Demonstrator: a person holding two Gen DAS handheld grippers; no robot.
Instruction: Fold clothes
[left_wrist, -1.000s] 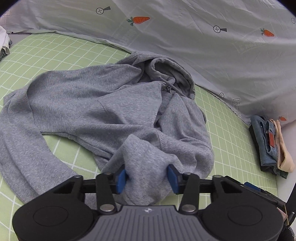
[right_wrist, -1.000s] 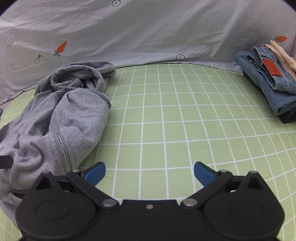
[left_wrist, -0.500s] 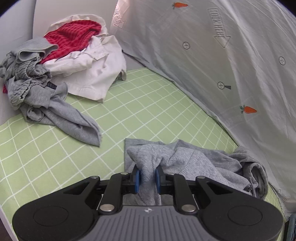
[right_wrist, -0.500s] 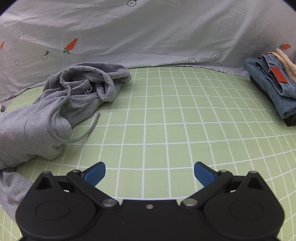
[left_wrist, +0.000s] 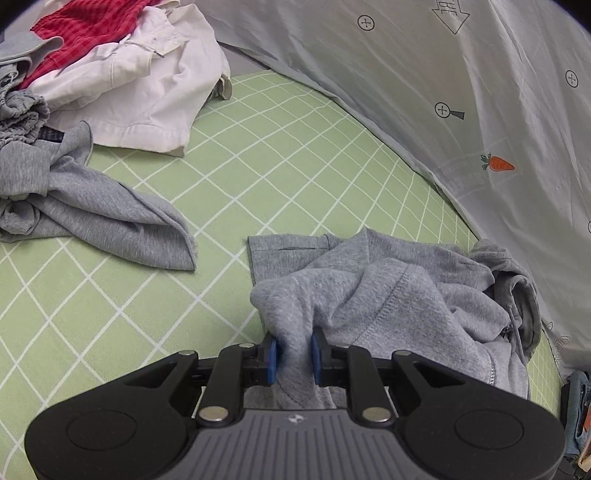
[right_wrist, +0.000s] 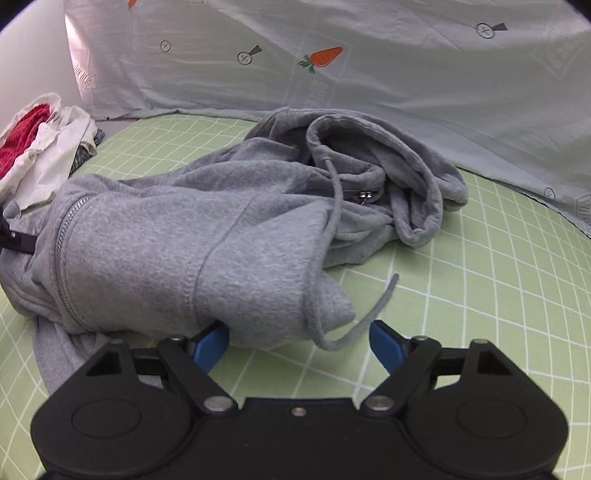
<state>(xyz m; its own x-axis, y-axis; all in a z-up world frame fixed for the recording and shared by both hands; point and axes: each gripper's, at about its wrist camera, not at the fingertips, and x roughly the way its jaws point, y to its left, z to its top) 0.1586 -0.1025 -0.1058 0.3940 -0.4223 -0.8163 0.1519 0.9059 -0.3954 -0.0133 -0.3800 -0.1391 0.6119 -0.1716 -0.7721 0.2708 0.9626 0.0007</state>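
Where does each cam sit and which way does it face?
Left wrist: on the left claw, facing along the green grid-patterned mat toward the pile of white, red and grey clothes; its fingers pinch the grey zip-up hoodie.
Right wrist: on the right claw, open, facing the carrot-print backdrop sheet.
Shared: hoodie, mat, sheet, pile.

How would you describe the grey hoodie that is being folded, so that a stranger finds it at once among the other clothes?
On the green checked mat, look beside the pale carrot-print sheet, away from the pile of white and red clothes. There the grey hoodie lies crumpled, with the left claw shut on a fold. Unlike the other grey garment near the pile, it has a metal zipper, a hood and a drawstring.
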